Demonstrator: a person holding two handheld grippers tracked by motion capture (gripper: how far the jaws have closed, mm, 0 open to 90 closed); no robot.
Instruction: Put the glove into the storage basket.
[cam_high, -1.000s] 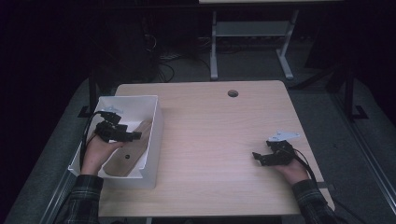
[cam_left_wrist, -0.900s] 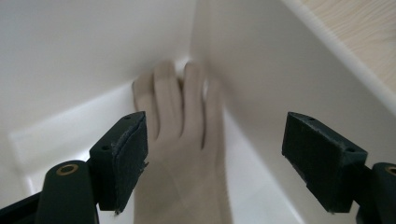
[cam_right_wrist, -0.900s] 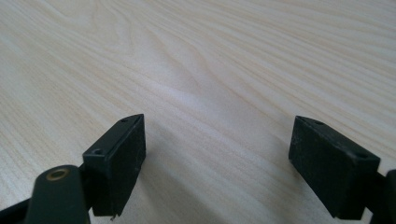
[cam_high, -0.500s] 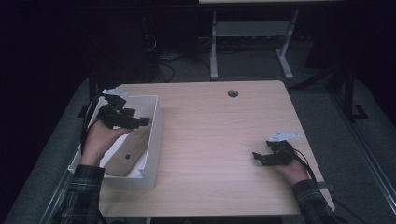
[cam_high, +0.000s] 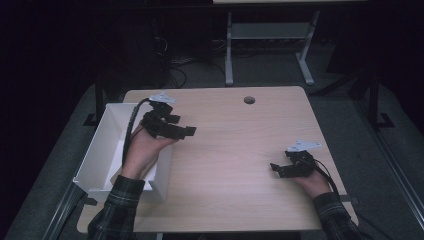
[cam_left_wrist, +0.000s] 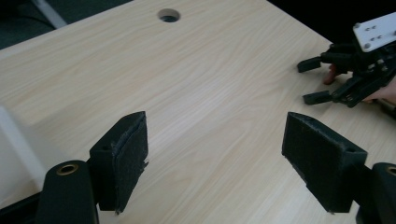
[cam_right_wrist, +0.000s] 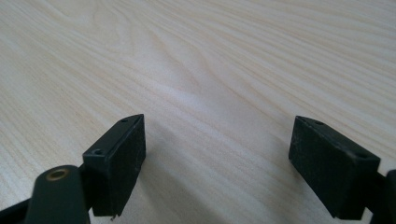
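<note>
The left gripper (cam_high: 182, 131) hangs above the pale wooden table (cam_high: 235, 150), just past the near edge of the open white rectangular box (cam_high: 100, 150) at the table's left side, its jaws wide apart and empty. The right gripper (cam_high: 278, 169) rests low near the table's right edge, its jaws also spread with nothing between them.

Box (cam_high: 100, 150) sits on the worktop (cam_high: 235, 150) at its left edge. Left claw (cam_high: 187, 131) is just past the box's right wall, over the worktop. Right claw (cam_high: 276, 169) is low near the worktop's right-front part, well apart from the left one. Round hole (cam_high: 249, 100) is at the back, near the middle.
</note>
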